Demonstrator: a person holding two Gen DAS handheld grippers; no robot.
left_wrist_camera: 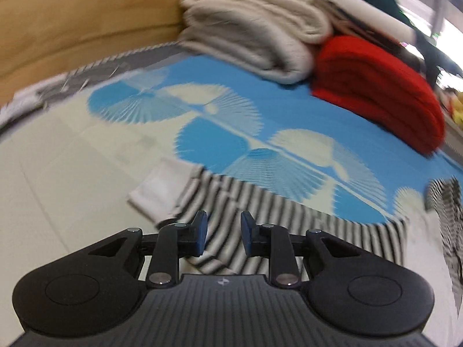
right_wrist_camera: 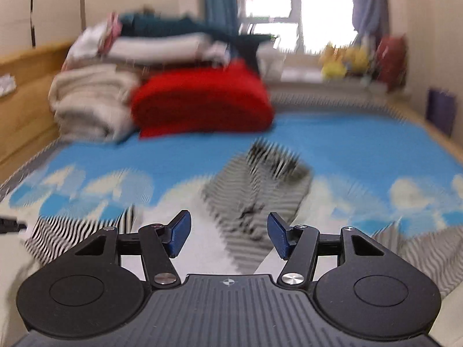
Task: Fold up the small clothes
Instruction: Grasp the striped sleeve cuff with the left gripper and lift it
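- The left hand-held gripper (left_wrist_camera: 224, 238) hangs low over the near part of the bed (left_wrist_camera: 72, 173). Its blue pads stand a narrow gap apart with nothing pinched between them.
- Beneath and just beyond those pads lies a black-and-white striped garment (left_wrist_camera: 260, 217), spread flat across the near edge of the blue-and-cream patterned bedsheet (left_wrist_camera: 289, 107). A white cuff or sleeve end (left_wrist_camera: 162, 185) sticks out at its left.
- The right hand-held gripper (right_wrist_camera: 228, 235) has its jaws parted wider, and they are empty too.
- Beyond it a second striped piece (right_wrist_camera: 260, 185) lies rumpled on the sheet, blurred.
- At the far side sit a folded red blanket (right_wrist_camera: 202, 101) and, touching it on the left, a stack of beige blankets (right_wrist_camera: 89, 104) with more bedding piled on top.
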